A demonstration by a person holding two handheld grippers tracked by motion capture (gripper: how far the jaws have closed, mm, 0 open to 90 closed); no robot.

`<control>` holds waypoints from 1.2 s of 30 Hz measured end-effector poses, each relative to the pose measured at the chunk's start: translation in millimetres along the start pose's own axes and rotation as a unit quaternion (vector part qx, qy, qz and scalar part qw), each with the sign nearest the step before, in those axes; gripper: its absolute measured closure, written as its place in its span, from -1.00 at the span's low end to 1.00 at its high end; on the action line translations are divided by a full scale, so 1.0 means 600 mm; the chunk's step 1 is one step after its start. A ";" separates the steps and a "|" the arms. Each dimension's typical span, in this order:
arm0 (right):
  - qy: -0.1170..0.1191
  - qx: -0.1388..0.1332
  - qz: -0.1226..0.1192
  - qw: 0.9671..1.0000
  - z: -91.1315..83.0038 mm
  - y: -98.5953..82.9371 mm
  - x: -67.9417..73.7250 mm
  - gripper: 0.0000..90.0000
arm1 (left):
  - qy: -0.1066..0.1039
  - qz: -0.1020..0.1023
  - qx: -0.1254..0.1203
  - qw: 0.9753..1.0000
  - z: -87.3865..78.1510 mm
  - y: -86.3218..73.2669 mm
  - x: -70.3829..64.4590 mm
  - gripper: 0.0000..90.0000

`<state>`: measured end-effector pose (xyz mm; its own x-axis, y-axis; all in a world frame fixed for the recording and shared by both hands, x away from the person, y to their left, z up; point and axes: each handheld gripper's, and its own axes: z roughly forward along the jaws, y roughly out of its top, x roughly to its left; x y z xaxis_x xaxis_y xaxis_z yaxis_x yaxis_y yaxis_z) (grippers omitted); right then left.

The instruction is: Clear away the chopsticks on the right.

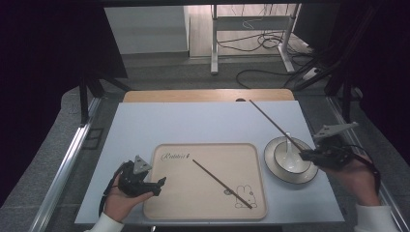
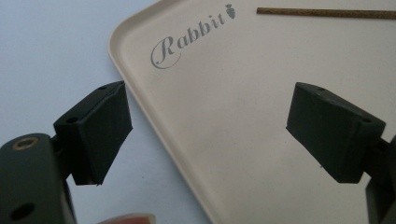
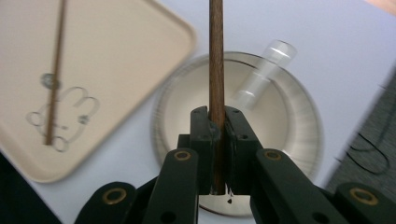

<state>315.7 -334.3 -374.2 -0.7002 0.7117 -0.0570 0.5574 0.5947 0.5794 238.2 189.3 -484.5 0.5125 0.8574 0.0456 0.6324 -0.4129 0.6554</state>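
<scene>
A beige tray (image 1: 169, 205) printed "Rabbit" lies at the table's front middle, and one brown chopstick (image 1: 222, 183) lies slantwise on it. My left gripper (image 1: 162, 183) hovers open over the tray's left rim (image 2: 140, 105), nothing between its fingers (image 2: 100, 135). To the right stands a white bowl (image 1: 283, 159) on a saucer (image 1: 304, 176) with a white spoon (image 1: 289, 145) in it. My right gripper (image 1: 305, 154) is shut on a second chopstick (image 1: 270, 121), which slants up and away over the bowl (image 3: 187, 107). That chopstick (image 3: 216, 60) runs straight up from between the jaws, past the spoon (image 3: 264, 70).
A pale blue mat (image 1: 203, 121) covers the table; a wooden edge (image 1: 208, 95) shows at the back. Metal rails (image 1: 63, 166) run along both sides. Desk legs and cables (image 1: 261, 43) lie on the floor beyond.
</scene>
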 end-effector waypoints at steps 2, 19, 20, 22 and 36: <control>0.015 0.004 -0.010 1.000 0.012 0.010 0.020 0.84 | -0.001 0.000 -0.001 1.000 -0.001 0.000 -0.001 -0.69; 0.078 0.100 -0.062 0.990 0.152 0.035 0.157 0.84 | -0.004 0.003 -0.003 1.000 -0.003 0.001 -0.001 -0.69; 0.080 0.107 -0.062 0.989 0.159 0.034 0.162 0.84 | -0.004 0.003 -0.003 1.000 -0.003 0.001 -0.001 -0.69; 0.080 0.117 -0.065 0.988 0.172 0.032 0.170 0.84 | -0.004 0.004 -0.002 1.000 -0.002 0.001 -0.001 -0.69; 0.095 0.173 -0.091 0.976 0.222 0.016 0.208 0.76 | -0.005 0.006 0.001 1.000 -0.001 0.000 -0.003 -0.69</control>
<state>292.8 -190.1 -484.0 -0.8531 0.5204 0.0376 0.5110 0.8187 0.2620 237.2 187.7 -484.1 0.5260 0.8493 0.0461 0.6276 -0.4242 0.6528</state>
